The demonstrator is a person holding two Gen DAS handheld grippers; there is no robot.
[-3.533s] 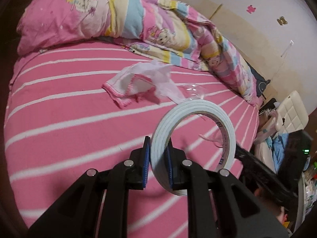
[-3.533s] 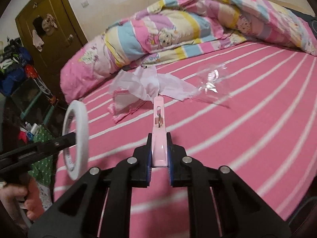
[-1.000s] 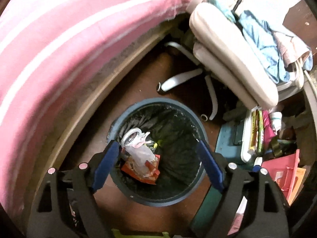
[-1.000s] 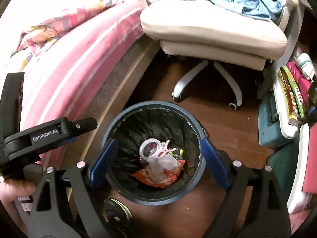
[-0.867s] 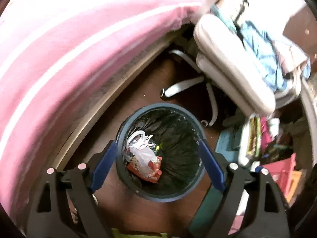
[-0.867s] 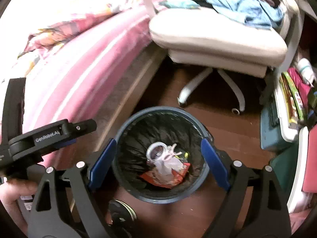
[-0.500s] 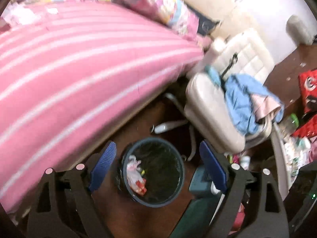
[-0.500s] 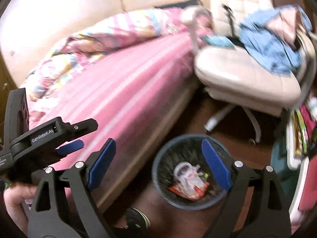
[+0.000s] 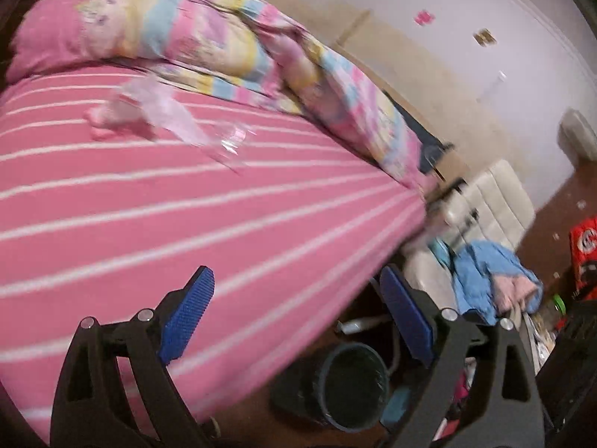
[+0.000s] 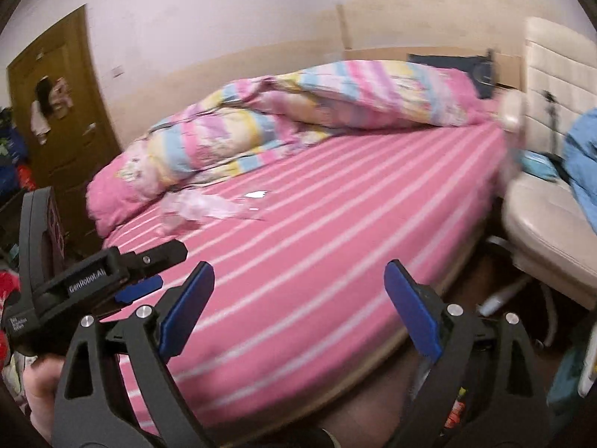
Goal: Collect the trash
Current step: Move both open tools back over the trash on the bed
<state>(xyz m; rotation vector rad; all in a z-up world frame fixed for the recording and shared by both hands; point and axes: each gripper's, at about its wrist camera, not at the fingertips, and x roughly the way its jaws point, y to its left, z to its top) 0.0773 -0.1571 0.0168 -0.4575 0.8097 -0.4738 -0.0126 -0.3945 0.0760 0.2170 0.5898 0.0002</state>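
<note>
Both views swung from round bin (image 9: 350, 388) to striped sheet (image 9: 224, 224); ribbed blue jaws widening, empty.

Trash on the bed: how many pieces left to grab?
2, though blur may hide more. A crumpled pinkish bag lies near the quilt, and a clear plastic wrapper lies right beside it, nearer the bed's middle.

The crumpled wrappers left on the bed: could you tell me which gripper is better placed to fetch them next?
Probably left. Both the left gripper and right gripper are open and empty, but the right view shows the left one on the wrappers' side of the bed.
</note>
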